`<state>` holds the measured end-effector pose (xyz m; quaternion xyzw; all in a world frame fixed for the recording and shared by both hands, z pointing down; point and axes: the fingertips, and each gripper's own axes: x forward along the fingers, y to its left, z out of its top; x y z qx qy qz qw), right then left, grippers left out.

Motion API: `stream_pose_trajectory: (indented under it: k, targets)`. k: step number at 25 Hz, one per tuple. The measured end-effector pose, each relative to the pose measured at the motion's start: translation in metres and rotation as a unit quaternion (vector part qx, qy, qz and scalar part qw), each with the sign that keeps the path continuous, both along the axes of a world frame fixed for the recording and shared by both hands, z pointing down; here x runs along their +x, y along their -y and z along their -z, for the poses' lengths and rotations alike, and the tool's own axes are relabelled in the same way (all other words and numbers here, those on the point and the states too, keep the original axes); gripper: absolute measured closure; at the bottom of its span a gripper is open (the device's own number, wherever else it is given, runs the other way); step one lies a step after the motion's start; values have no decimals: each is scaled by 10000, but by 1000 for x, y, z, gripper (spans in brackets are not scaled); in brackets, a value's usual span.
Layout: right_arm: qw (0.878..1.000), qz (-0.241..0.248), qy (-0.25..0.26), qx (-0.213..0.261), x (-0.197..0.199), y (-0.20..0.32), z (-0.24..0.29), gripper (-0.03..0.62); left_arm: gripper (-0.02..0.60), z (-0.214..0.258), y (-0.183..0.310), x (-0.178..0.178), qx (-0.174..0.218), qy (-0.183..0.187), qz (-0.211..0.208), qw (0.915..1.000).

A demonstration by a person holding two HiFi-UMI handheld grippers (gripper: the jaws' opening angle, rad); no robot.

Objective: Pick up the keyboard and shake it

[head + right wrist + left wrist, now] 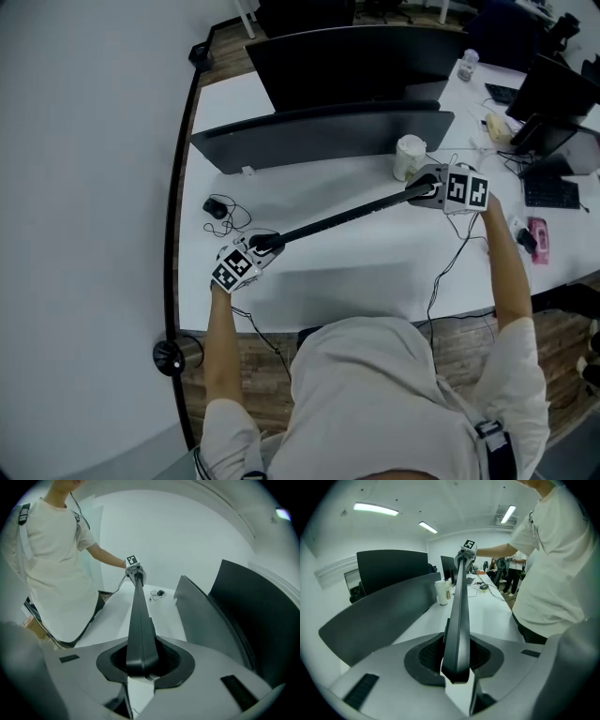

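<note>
Head view: keyboard [337,220] turned on edge, held up off the white desk [375,272], spanning from left gripper [265,246] to right gripper [422,187], paper cup [409,157] just beyond the right one. Left gripper view: jaws partly closed, clamped on the keyboard's near end, which runs straight ahead to the other gripper. Right gripper view: same, jaws pinching the opposite end, keyboard running away forward

No legible text, brand or number, black-and-white square markers on left cube [234,267], right cube [466,189]
</note>
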<state>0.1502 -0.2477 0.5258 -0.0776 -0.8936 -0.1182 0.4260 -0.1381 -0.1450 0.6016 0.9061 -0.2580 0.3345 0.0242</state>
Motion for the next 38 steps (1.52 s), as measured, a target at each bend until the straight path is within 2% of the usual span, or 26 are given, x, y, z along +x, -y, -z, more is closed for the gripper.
stream_pose_trajectory:
  k: [3, 6, 9, 13, 17, 21, 24, 28, 30, 35, 38]
  targets:
    - [9950, 286, -389, 873, -11, 11, 26, 476, 469, -10, 4, -1, 419, 503, 186, 9977]
    - [9806, 598, -632, 1756, -27, 12, 53, 477, 474, -20, 4, -10, 821, 850, 571, 9913]
    - [9559, 874, -840, 2676, -45, 11, 83, 476, 473, -14, 7, -16, 1222, 1002, 989, 9825]
    - [9138, 1282, -1013, 3719, -75, 1, 127, 476, 474, -7, 9, -28, 1656, 1122, 1579, 9670]
    - [8825, 1608, -1194, 4255, -108, -17, 160, 474, 472, -1, 1, -40, 1776, 997, 2052, 9573]
    - [8650, 1818, -1280, 4498, -139, -38, 182, 471, 474, 2, -10, -57, 1707, 822, 2376, 9527]
    - [8620, 1817, -1244, 4565, -153, -47, 192, 470, 474, 14, -15, -75, 1715, 833, 2578, 9472]
    - [8732, 1535, -1022, 4511, -158, -58, 194, 473, 469, 40, -13, -108, 1898, 954, 2858, 9345]
    - [8758, 1274, -852, 4578, -153, -59, 193, 473, 464, 60, -8, -121, 2070, 1109, 2867, 9288]
    - [8731, 511, -343, 4837, -125, -63, 179, 474, 456, 109, -1, -135, 2657, 1794, 2461, 9147]
    - [8794, 38, -68, 4760, -104, -68, 158, 474, 456, 133, 6, -131, 2962, 2329, 2016, 9041]
